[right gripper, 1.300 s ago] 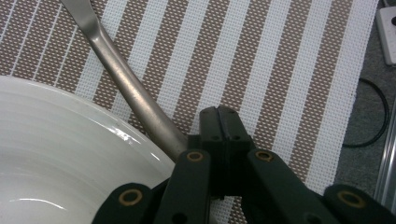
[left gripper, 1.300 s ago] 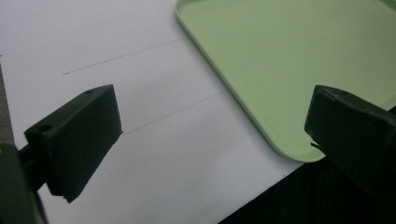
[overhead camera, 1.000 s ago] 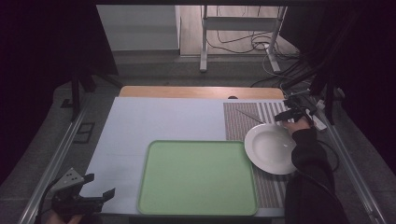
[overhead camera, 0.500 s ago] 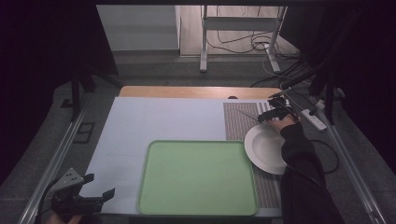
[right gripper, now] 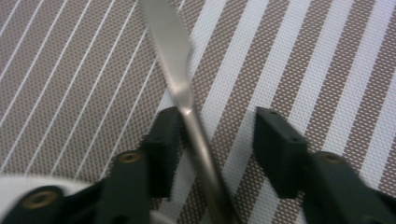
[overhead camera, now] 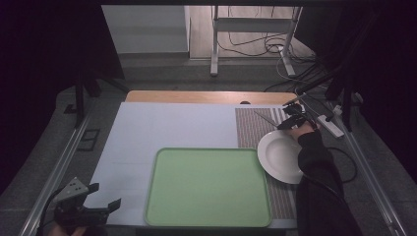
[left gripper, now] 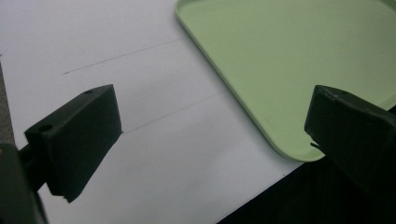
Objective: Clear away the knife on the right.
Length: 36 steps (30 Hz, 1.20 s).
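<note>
Steel is what we are after: the table knife (right gripper: 180, 84) lies on the striped placemat (right gripper: 289, 56) just beyond the white plate (overhead camera: 281, 156), and our right gripper (right gripper: 217, 140) has just been closing around its handle, the pads not yet pressing on it. Our left gripper (left gripper: 210, 135) waits wide open and empty beside the green tray (left gripper: 299, 56), likely where the knife goes

Silver table knife (right gripper: 180, 88), lying flat on the striped brown placemat (right gripper: 70, 70), just beyond the white plate (overhead camera: 280, 156).
</note>
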Each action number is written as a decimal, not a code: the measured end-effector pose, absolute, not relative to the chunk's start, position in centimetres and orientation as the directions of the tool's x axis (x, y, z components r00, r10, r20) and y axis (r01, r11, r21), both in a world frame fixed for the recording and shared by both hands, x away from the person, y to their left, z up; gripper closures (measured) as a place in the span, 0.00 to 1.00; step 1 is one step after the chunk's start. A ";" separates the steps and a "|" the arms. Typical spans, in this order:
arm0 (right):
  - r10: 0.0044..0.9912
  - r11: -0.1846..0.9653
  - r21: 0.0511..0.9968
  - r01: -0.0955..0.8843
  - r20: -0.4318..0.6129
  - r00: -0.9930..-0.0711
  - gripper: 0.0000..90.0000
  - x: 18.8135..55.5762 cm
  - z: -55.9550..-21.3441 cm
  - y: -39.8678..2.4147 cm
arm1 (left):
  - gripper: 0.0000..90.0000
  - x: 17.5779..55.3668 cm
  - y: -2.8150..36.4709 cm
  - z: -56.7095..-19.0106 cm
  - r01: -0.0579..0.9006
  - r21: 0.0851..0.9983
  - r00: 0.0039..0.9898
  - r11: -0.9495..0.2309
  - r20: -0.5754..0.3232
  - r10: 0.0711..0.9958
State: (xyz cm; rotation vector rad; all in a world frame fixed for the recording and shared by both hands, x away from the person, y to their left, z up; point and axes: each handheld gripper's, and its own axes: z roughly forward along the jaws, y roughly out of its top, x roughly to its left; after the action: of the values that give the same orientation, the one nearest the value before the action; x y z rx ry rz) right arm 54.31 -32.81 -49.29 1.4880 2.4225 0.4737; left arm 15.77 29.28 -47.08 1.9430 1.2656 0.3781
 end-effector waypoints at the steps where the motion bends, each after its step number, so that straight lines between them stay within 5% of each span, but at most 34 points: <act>1: 0.885 0.445 0.390 0.806 -0.053 -0.463 0.79 54.2 -49.2 -33.0 | 0.04 15.8 29.3 -47.1 0.644 0.736 0.462 -0.208 -0.157 0.873; 5: 0.881 0.451 0.391 0.802 -0.049 -0.471 0.89 54.1 -49.1 -33.3 | 0.04 15.8 29.3 -47.1 0.644 0.736 0.462 -0.209 -0.156 0.873; 36: 0.939 0.312 0.493 0.812 -0.029 -0.343 0.90 51.6 -45.1 -39.6 | 0.04 15.8 29.2 -47.1 0.643 0.736 0.463 -0.212 -0.153 0.873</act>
State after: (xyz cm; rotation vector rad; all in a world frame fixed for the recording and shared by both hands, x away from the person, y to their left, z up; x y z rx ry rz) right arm 51.62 -39.63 -45.12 1.5766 2.2719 0.5751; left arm 15.79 29.20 -47.05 1.9468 1.2648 0.3812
